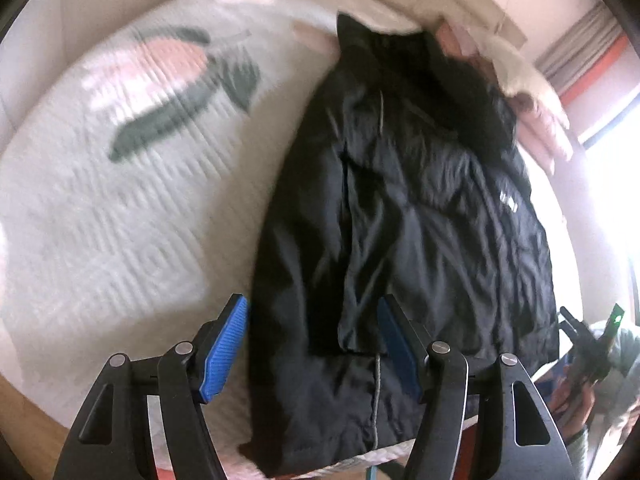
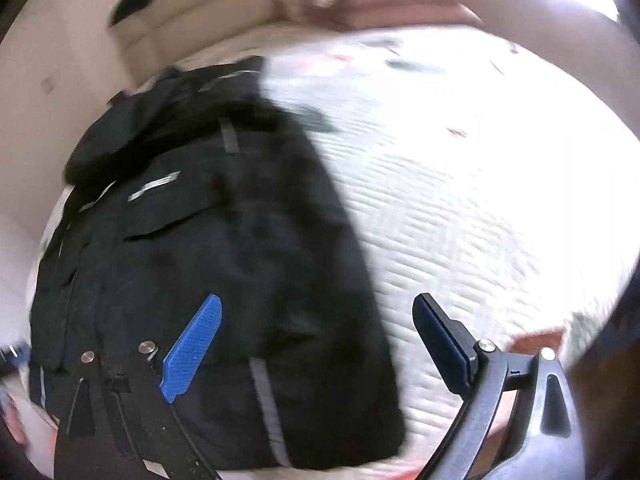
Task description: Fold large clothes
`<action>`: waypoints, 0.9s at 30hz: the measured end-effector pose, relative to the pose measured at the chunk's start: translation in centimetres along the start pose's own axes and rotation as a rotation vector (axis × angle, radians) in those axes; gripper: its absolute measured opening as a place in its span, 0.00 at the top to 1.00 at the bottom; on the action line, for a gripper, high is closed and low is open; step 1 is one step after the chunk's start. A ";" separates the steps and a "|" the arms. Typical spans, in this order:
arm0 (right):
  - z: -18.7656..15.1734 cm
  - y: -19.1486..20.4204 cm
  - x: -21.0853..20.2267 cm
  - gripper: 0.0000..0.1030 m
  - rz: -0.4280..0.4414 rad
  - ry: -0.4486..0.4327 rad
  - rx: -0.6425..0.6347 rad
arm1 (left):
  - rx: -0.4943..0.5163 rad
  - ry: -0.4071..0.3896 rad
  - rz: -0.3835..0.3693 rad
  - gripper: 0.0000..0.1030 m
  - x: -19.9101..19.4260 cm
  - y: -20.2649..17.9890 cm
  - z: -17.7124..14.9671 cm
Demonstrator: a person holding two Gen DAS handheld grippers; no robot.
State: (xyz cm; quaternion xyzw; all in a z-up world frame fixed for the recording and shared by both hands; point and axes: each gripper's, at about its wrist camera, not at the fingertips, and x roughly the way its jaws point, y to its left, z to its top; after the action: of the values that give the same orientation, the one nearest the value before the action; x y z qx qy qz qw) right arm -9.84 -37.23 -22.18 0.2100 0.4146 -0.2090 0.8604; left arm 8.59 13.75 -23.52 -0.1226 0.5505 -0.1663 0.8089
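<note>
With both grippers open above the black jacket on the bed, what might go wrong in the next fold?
1. The jacket is thick and wrinkled; the open left gripper may pinch only the top layer, so the fold drags unevenly.
2. Its hem lies at the bed edge, so a pull could slide it off.
3. The right gripper straddles the jacket's side edge and might catch the bedcover too.
</note>
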 end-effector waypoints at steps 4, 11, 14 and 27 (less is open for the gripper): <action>-1.1 -2.6 0.1 0.06 -0.039 0.060 0.031 | 0.039 0.010 0.056 0.33 1.2 -1.0 -0.6; -3.0 -2.9 0.6 0.06 -0.042 0.090 0.032 | 0.083 0.052 0.113 0.28 1.7 -2.3 -0.3; -2.8 -2.2 0.8 0.06 -0.039 0.102 0.019 | 0.080 0.064 0.108 0.28 1.7 -2.5 -0.1; -3.3 -1.1 2.0 0.01 -0.080 0.137 -0.007 | 0.112 0.077 0.110 0.25 1.9 -2.8 -0.5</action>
State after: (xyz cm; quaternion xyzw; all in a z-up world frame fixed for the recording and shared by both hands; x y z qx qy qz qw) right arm -11.33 -36.75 -25.87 0.2040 0.4814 -0.2270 0.8216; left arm 8.39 10.44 -24.30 -0.0402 0.5767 -0.1569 0.8007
